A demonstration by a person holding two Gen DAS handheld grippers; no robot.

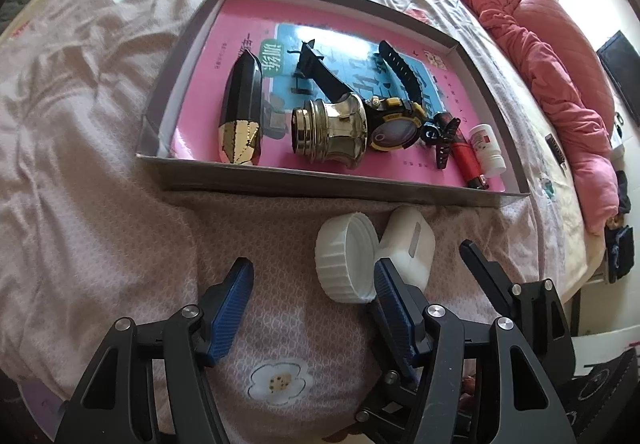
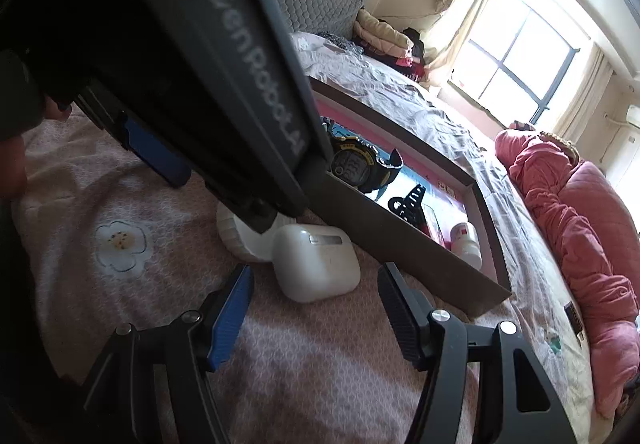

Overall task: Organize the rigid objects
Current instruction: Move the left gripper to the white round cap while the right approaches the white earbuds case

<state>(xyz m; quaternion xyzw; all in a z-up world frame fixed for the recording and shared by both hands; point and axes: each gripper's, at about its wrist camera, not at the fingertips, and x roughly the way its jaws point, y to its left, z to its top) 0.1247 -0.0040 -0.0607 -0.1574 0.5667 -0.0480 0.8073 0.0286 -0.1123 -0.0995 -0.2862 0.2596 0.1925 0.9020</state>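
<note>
A white ribbed cap point(image 1: 346, 256) and a white earbud case point(image 1: 408, 244) lie side by side on the bedsheet in front of a shallow cardboard tray point(image 1: 320, 183). My left gripper point(image 1: 312, 271) is open; the cap sits just ahead, against its right finger point(image 1: 386, 284). In the right wrist view my right gripper point(image 2: 314, 276) is open too, with the earbud case point(image 2: 316, 264) just beyond its fingertips, not pressed. The left gripper's body point(image 2: 200, 43) hides most of the cap point(image 2: 236, 236). The tray holds a watch point(image 1: 394, 123), a brass piece point(image 1: 328, 127), a black-and-gold object point(image 1: 242, 111) and a hair clip point(image 1: 440, 135).
A red lighter point(image 1: 468, 159) and a small white bottle point(image 1: 486, 147) lie at the tray's right end, all on a pink book. A bunched pink quilt point(image 1: 540, 55) runs along the bed's right side, near its edge. A window point(image 2: 520, 55) stands beyond.
</note>
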